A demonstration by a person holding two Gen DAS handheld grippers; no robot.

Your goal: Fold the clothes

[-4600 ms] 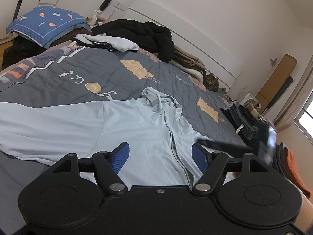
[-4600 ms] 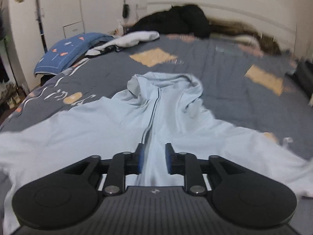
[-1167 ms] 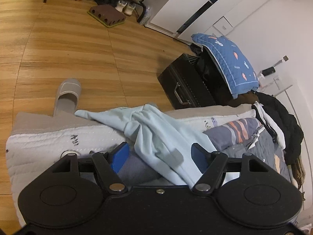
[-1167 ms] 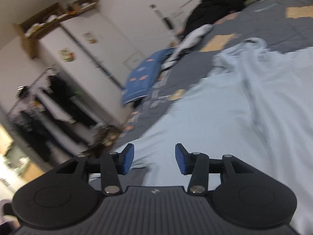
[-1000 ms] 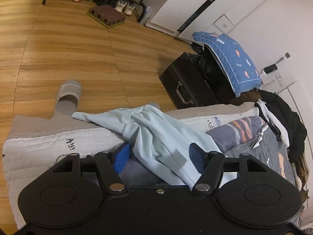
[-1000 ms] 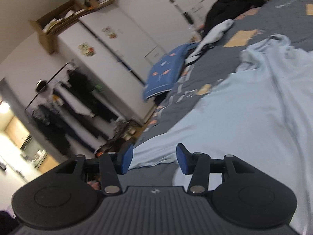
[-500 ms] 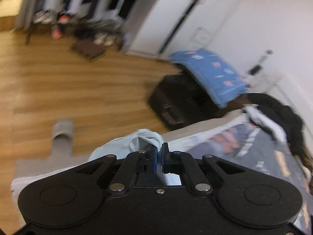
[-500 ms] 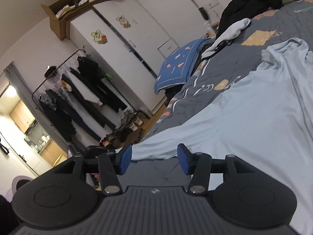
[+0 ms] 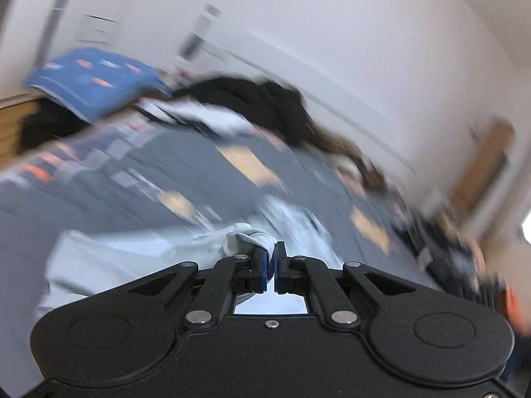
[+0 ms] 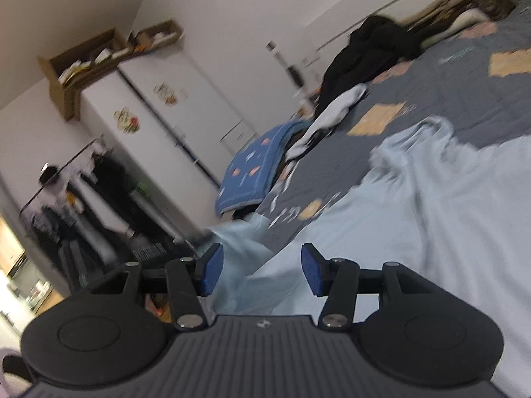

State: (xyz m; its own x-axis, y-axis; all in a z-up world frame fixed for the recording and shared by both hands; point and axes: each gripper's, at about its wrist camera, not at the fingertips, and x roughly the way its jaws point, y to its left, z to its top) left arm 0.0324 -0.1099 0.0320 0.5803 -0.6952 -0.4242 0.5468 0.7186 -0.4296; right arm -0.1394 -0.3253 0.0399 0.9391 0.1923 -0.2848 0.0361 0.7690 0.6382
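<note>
A pale blue hooded top (image 10: 431, 205) lies spread over the grey bedspread (image 10: 464, 99). My left gripper (image 9: 270, 255) is shut on the end of its sleeve (image 9: 245, 240), which bunches up just past the blue pads, lifted over the bed; that view is heavily blurred. In the right wrist view the same sleeve (image 10: 239, 235) rises off the bed's left edge in a blur. My right gripper (image 10: 262, 268) stands open low over the top's near left part, nothing pressed between its pads.
A black jacket (image 10: 371, 49) and a white garment (image 10: 335, 106) lie at the head of the bed. A blue patterned pillow (image 10: 252, 169) rests on a dark case beside the bed. White wardrobes (image 10: 159, 126) and a clothes rack (image 10: 83, 192) stand to the left.
My left gripper shut on the sleeve end at the bed's edge, then swung fast up and over the bed with it. The right gripper rose slightly and stayed open.
</note>
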